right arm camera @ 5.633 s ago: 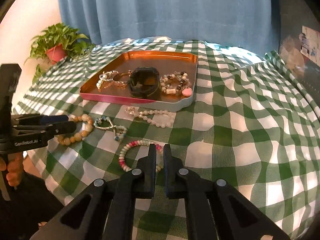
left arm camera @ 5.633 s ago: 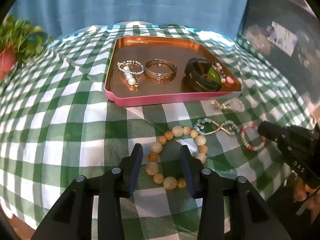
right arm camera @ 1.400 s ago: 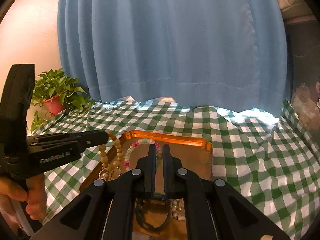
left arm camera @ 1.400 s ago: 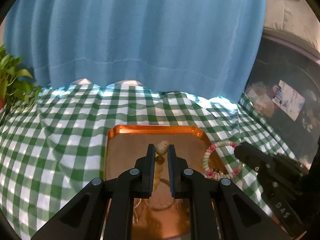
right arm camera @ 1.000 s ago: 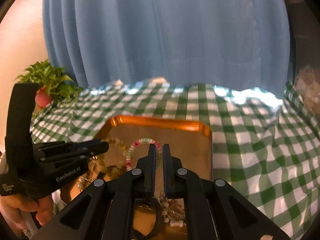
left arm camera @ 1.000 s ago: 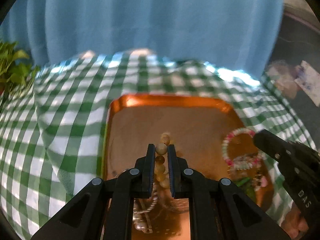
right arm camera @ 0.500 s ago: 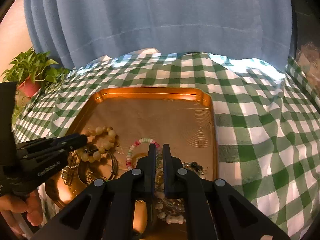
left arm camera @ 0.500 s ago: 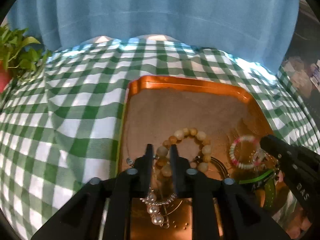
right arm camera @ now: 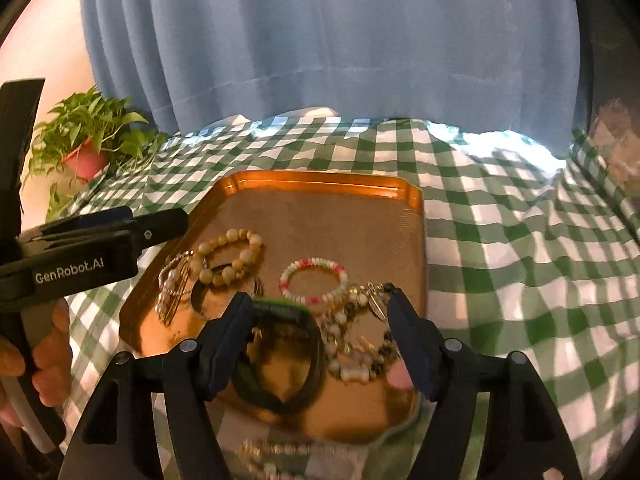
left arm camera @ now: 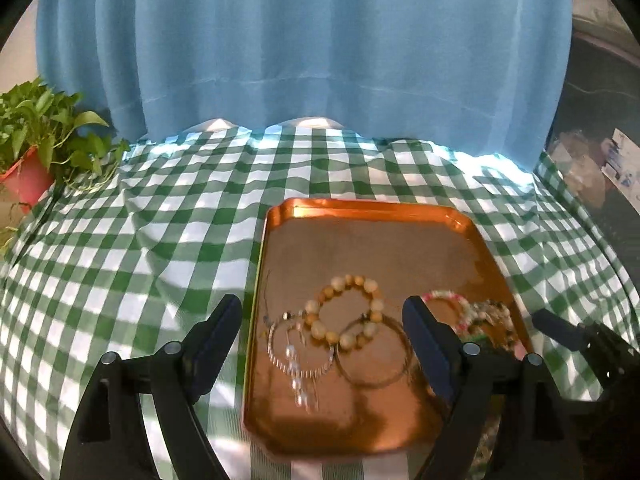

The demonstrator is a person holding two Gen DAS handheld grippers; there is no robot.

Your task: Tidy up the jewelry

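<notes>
both views were strongly distorted by the fisheye lens, with black vignetting in the corners and the checked tablecloth (left arm camera: pixel 132 248) bowing toward the edges. we saw daylight glowing through the blue curtain (left arm camera: pixel 304 48), leaving bright patches along the far edge of the cloth. the copper tray (left arm camera: pixel 372 216) gave warm glare along its far rim, and dark shadows lay on its near floor. in the right wrist view we found the near beads (right arm camera: pixel 352 360) and the dark band (right arm camera: pixel 280 364) smeared by blur, and the wall at upper left was washed out. the potted plant (right arm camera: pixel 86 136) stayed reasonably sharp.
</notes>
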